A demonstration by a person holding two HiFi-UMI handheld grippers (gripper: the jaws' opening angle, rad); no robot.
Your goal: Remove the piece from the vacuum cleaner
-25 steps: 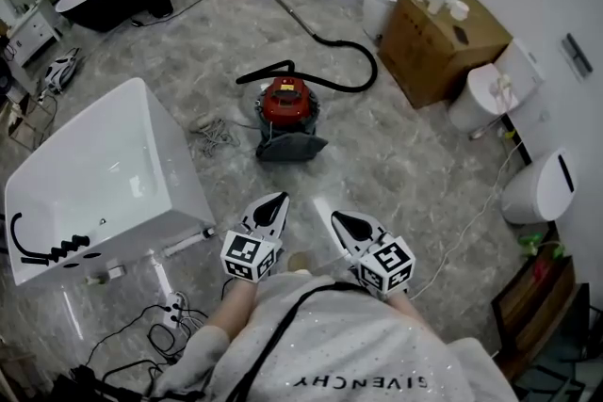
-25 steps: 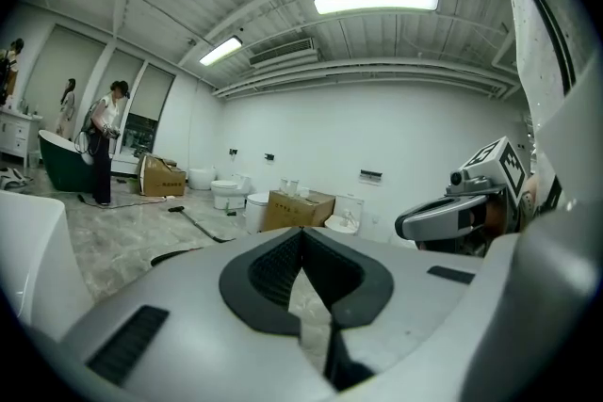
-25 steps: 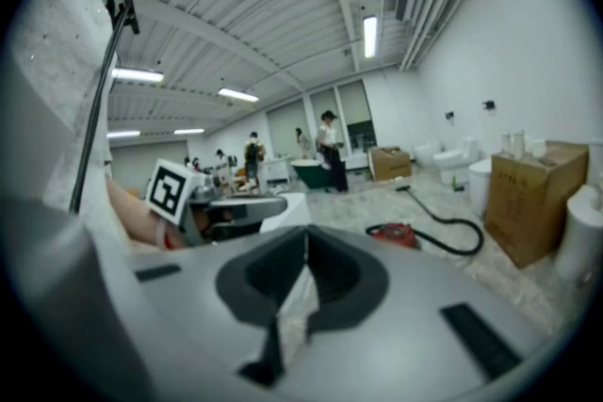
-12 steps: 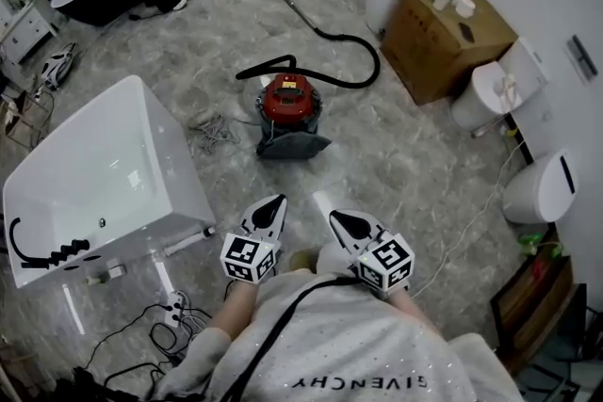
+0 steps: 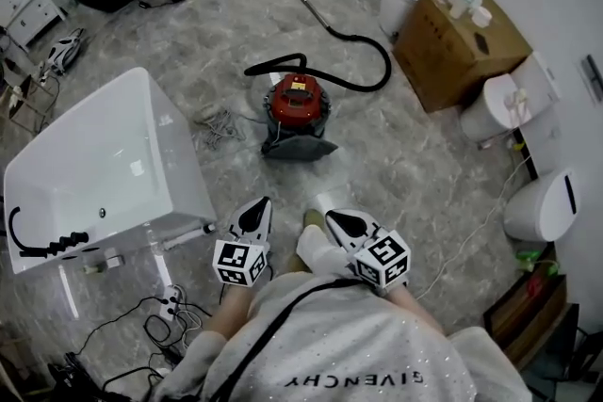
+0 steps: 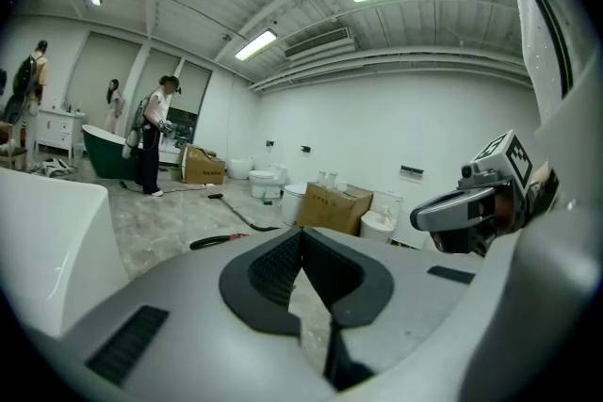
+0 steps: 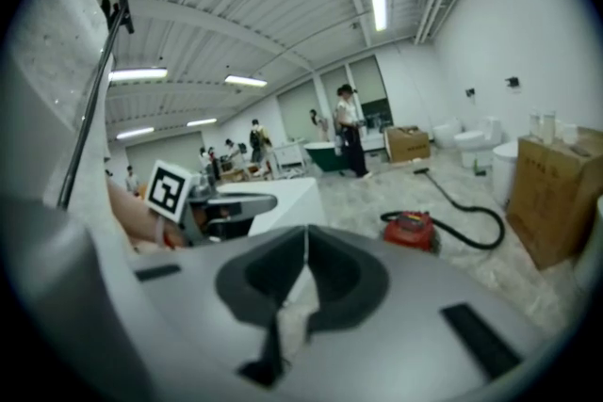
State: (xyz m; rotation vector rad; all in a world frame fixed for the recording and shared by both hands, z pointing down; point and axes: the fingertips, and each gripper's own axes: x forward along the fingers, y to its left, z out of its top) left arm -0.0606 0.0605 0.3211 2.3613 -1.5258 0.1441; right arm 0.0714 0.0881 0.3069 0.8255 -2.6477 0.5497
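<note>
Grey marbled flooring [image 5: 415,165] is running through a showroom of bathroom fixtures, and the red vacuum cleaner [image 5: 297,101] is sitting out in the open middle of it, well ahead of the person, with its black hose [image 5: 388,66] looping away behind it. Both tools are hanging low and close to the body, probably because the person is only approaching and nothing is within reach yet. The left gripper [image 5: 256,207] is showing its jaws pressed fully together with nothing between them, and the right gripper [image 5: 337,219] is likewise closed tight and carrying nothing. Which piece is meant to come off the vacuum cleaner I cannot tell from here. Open floor is lying straight ahead, so the path looks free. A white bathtub [image 5: 179,167] is crowding the left side, with loose cables [image 5: 160,329] trailing beside it near the feet, while a cardboard box [image 5: 462,42] and a toilet [image 5: 537,202] are lining the right wall
</note>
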